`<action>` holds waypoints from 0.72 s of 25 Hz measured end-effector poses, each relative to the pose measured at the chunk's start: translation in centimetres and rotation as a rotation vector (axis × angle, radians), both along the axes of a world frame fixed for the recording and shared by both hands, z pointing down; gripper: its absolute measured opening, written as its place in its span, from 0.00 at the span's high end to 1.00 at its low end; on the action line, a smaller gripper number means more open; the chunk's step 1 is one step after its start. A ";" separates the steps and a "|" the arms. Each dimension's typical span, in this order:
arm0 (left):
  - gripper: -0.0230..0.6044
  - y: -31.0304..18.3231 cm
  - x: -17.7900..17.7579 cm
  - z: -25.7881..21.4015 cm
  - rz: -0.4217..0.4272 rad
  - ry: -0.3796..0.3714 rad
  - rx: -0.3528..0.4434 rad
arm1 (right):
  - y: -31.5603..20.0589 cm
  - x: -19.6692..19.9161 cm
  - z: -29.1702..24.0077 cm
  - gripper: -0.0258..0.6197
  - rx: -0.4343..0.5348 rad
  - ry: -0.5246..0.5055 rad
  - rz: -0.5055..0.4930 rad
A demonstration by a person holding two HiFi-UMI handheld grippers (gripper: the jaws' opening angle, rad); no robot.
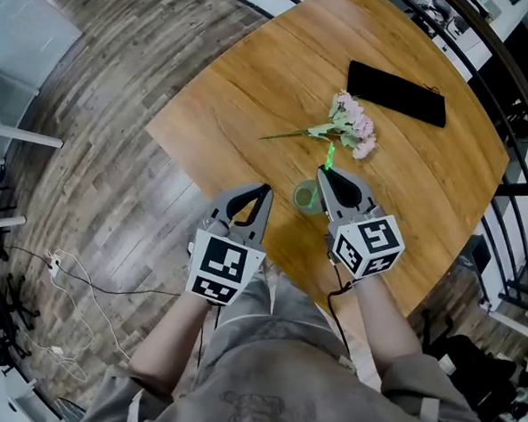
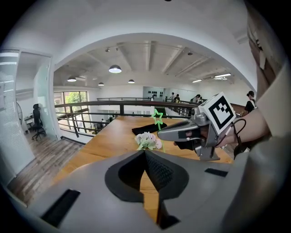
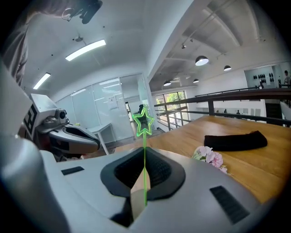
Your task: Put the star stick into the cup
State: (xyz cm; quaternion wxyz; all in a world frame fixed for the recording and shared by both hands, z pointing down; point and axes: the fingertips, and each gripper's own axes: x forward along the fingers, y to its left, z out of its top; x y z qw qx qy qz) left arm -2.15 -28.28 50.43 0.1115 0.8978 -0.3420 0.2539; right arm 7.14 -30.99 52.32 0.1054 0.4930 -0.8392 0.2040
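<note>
cup (image 1: 306, 197) shows only overhead; right gripper (image 1: 322, 170) pinches star stick (image 3: 144, 145).

The star stick (image 3: 144, 122) is a thin, bright green rod topped with an outlined five-point star. It stands roughly upright, star on top, pinched between the closed jaws of the right gripper (image 3: 144, 154). The cup (image 1: 307, 197) — small, greenish, mouth up — sits on the wooden table (image 1: 239, 91) just beside that gripper's tip.

Wood-plank floor (image 1: 110, 170), black railing (image 2: 91, 106), round ceiling lamps (image 2: 115, 69).
</note>
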 end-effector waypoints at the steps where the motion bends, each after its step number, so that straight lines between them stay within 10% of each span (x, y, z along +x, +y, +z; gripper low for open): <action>1: 0.94 0.1 0.0 0.4 0.001 -0.002 -0.012 | 0.0 0.0 0.7 0.91 -0.017 0.004 -0.002; 11: 0.94 0.9 -0.3 2.2 0.002 -0.004 -0.071 | 0.8 -0.3 5.1 0.90 -0.155 0.054 -0.022; 14: 0.94 0.9 -0.4 1.9 0.002 -0.003 -0.066 | 1.3 -0.3 5.8 0.72 -0.191 0.068 -0.030; 18: 0.94 0.9 -0.5 1.7 0.003 -0.011 -0.058 | 1.6 0.0 5.1 0.72 -0.184 0.066 -0.024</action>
